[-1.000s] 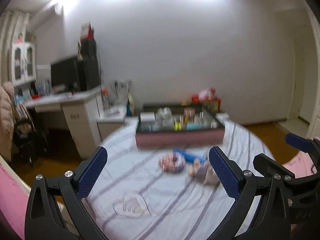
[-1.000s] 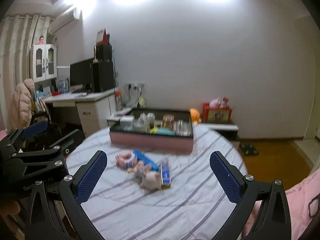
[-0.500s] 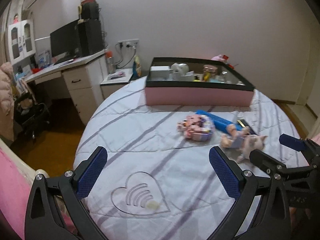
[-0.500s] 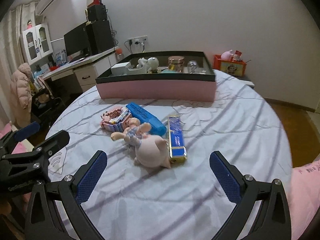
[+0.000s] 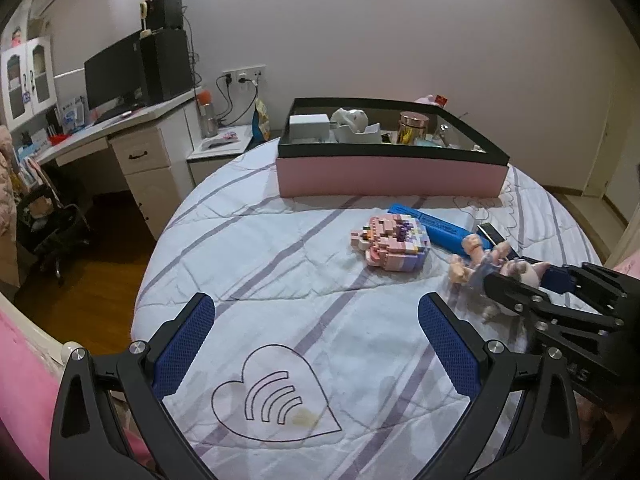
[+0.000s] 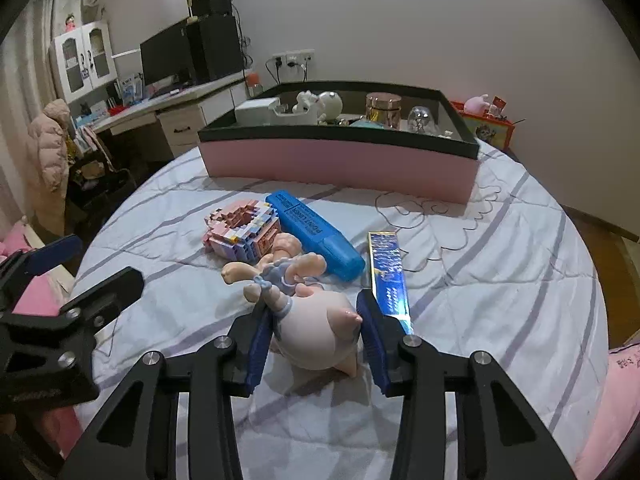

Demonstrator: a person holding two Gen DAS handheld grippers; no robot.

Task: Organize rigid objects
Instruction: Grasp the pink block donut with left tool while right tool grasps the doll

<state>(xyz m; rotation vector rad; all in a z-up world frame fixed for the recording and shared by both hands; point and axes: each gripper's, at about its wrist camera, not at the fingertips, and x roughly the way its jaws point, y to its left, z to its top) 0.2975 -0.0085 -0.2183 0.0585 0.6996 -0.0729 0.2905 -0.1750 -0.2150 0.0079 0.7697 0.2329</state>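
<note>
Striped bed (image 6: 500, 264) w/ pink box (image 6: 340, 160), toys, marker (image 6: 316, 236)

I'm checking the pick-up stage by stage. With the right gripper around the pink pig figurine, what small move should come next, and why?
Probably lift a little. The right gripper has just been closing, and its blue pads flank the pink pig figurine's head, seemingly touching it. The figurine lies on the striped bedcover, beside the blue marker-shaped case. A short rise would test the grip before moving toward the pink-sided tray.

Blue case (image 6: 316, 236): "PONTLINER", uncertain; other print too small.
</note>
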